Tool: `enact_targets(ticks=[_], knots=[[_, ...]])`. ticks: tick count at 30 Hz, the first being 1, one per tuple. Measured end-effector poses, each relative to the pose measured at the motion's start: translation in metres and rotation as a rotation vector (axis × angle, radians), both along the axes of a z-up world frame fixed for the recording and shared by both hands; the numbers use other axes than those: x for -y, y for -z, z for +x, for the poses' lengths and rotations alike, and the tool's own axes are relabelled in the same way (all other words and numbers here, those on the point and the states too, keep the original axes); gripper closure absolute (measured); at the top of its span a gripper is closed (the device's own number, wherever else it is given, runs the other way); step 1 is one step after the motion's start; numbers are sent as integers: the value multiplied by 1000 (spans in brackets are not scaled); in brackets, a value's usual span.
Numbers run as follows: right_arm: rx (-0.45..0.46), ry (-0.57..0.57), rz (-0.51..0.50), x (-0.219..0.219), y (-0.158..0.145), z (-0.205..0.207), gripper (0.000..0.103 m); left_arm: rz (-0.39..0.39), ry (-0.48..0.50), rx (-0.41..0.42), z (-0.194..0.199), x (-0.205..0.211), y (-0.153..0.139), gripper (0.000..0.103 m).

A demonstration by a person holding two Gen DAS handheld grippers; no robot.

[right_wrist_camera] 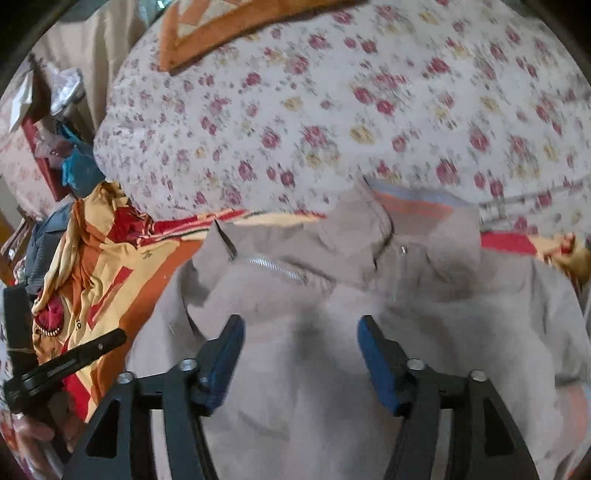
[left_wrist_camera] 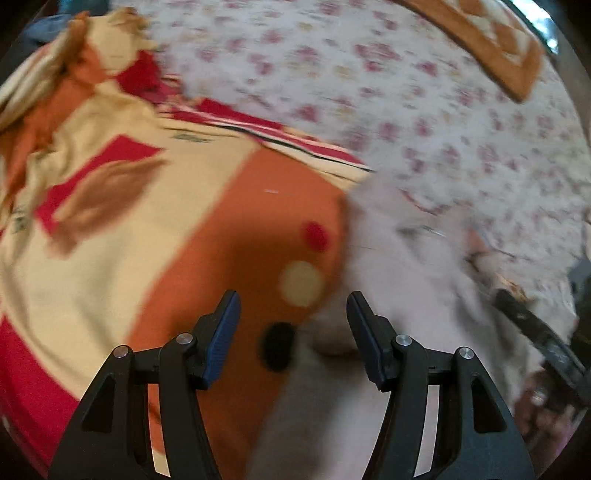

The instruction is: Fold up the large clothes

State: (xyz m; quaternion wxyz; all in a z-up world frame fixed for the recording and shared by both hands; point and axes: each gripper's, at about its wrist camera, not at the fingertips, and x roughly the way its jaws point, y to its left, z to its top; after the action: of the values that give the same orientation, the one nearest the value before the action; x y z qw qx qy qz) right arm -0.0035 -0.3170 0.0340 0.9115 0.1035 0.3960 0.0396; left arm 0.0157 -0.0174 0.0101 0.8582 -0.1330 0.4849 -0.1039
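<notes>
A large grey garment (right_wrist_camera: 332,332) with a zipper (right_wrist_camera: 275,267) lies spread on the bed, on top of a blanket (right_wrist_camera: 110,280) with orange, cream and red blocks. The collar of the garment, with its orange and grey lining, points to the far side, toward the floral bedsheet (right_wrist_camera: 332,110).

The right gripper (right_wrist_camera: 300,354) hangs above the near middle of the garment. Its blue pads (right_wrist_camera: 376,362) are spread wide and hold nothing.

The left gripper (left_wrist_camera: 291,328) is also spread wide, with nothing between its fingers. It hangs over the left border of the garment (left_wrist_camera: 399,295), where the grey cloth meets the orange part of the blanket (left_wrist_camera: 229,229). This view is blurred, so I cannot tell if the fingers touch the cloth.

An orange patterned cloth (right_wrist_camera: 221,26) lies on the far part of the bed.
</notes>
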Motion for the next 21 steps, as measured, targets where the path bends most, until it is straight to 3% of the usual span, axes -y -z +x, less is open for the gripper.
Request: enact_targets(ticks=[4,6,9,13,17,21], knots=[[-90,7,51,12,12,-15,29,37,109,-6,18,24,-7,41],[-143,-11,53,20,18,-36,29,43,121,-19,32,29,-9,24],[-171,1,17,32,21,-70,28,68,91,-39,59,36,-6,24],[-166,35,83,53,25,-97,28,154,160,-9,84,60,-8,24],[-160,63,169,67,29,-97,28,251,247,27,97,84,-18,24],[-145,39,173,67,27,-94,28,341,310,48,117,109,-23,24]])
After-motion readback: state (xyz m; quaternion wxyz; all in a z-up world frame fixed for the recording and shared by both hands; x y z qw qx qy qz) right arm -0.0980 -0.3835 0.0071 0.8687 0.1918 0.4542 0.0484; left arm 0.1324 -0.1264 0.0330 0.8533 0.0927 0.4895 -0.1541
